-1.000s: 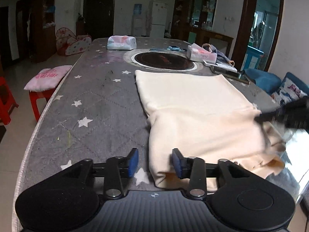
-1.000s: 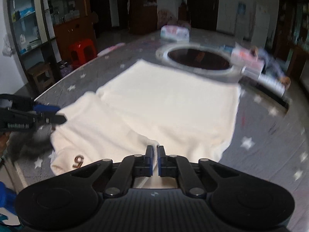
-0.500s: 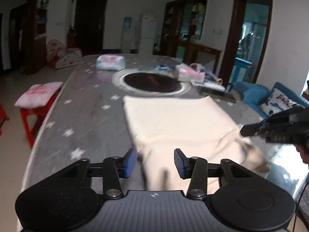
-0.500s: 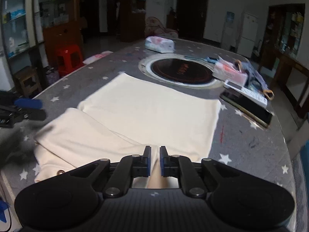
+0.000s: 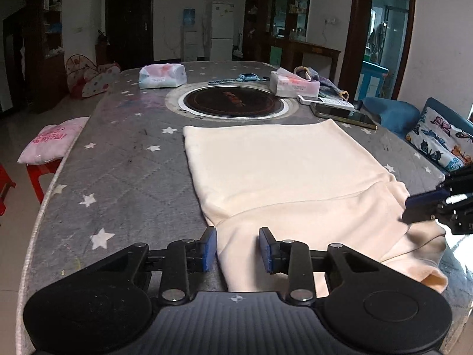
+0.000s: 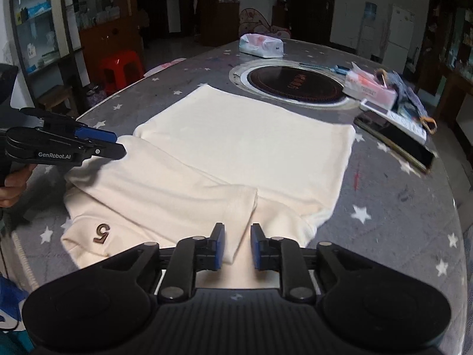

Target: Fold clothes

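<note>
Cream shirt (image 5: pixel 283 183) lies partly folded on the grey star-print table (image 5: pixel 124 177); left gripper (image 5: pixel 237 250) and right gripper (image 6: pixel 237 245) both hover over it, jaws apart, holding nothing.

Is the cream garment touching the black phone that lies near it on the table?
Apart. In the right wrist view, a strip of grey starred table cover shows between the cream garment and the black phone.
</note>
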